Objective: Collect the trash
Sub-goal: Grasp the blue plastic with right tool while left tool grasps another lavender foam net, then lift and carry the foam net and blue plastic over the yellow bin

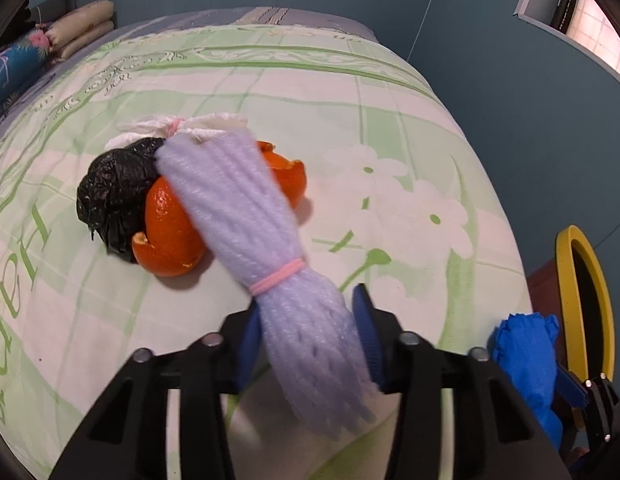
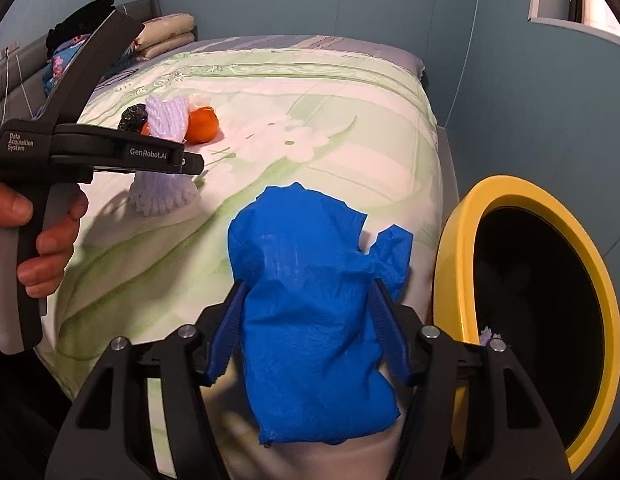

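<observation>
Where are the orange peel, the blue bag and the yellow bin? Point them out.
orange peel [image 1: 166, 236]: left wrist view, on its glossy outer skin.
blue bag [image 2: 310, 320]: right wrist view, on its crumpled middle.
yellow bin [image 2: 505, 194]: right wrist view, on its upper rim.

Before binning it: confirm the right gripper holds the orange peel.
No, the right gripper clamps a crumpled blue bag; the orange peel lies on the bed.

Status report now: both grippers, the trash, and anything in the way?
Left gripper shut on purple foam net. Right gripper shut on blue glove. Yellow bin beside bed, open. Orange peel, black bag remain. Nothing in the way.
</observation>
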Demonstrator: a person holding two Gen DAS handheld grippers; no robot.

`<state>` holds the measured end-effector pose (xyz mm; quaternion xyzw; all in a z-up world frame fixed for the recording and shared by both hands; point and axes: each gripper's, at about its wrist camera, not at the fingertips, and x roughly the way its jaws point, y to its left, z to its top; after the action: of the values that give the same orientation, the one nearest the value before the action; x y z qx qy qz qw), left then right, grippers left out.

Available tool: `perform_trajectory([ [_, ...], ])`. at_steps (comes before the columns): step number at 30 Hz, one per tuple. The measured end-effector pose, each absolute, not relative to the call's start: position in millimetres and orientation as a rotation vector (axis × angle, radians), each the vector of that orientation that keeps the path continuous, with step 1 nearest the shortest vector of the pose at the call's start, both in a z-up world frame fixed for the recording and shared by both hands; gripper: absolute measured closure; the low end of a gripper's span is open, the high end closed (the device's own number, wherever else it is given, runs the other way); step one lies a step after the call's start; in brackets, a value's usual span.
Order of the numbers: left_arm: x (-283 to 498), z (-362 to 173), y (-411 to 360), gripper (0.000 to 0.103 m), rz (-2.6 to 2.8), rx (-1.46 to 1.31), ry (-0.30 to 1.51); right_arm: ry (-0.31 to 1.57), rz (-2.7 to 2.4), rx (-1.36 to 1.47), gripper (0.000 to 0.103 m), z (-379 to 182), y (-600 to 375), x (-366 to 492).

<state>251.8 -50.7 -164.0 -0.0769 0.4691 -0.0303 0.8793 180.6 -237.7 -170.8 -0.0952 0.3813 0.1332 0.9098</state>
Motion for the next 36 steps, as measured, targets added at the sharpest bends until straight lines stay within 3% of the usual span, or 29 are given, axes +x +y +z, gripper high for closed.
perform_trajectory([
  [12,247.5,-156.2,-46.6,0.077,-0.059,-0.144,0.940,0.817,0.282,-0.187,0.060,-164.5,-234.9,189.6],
  [19,238.9,-145.2,-44.1,0.078,-0.065,-0.144,0.913,0.842,0.305,-0.180,0.089,-162.9,-229.3,192.4],
  [21,235.0,-137.8,-42.9,0.078,-0.068,-0.140,0.894,0.827,0.311,-0.178,0.094,-158.6,-227.9,189.8],
  [36,190.8,-72.4,-11.9,0.078,-0.074,-0.176,0.755,0.653,0.449,-0.236,0.095,-106.1,-192.5,131.7],
])
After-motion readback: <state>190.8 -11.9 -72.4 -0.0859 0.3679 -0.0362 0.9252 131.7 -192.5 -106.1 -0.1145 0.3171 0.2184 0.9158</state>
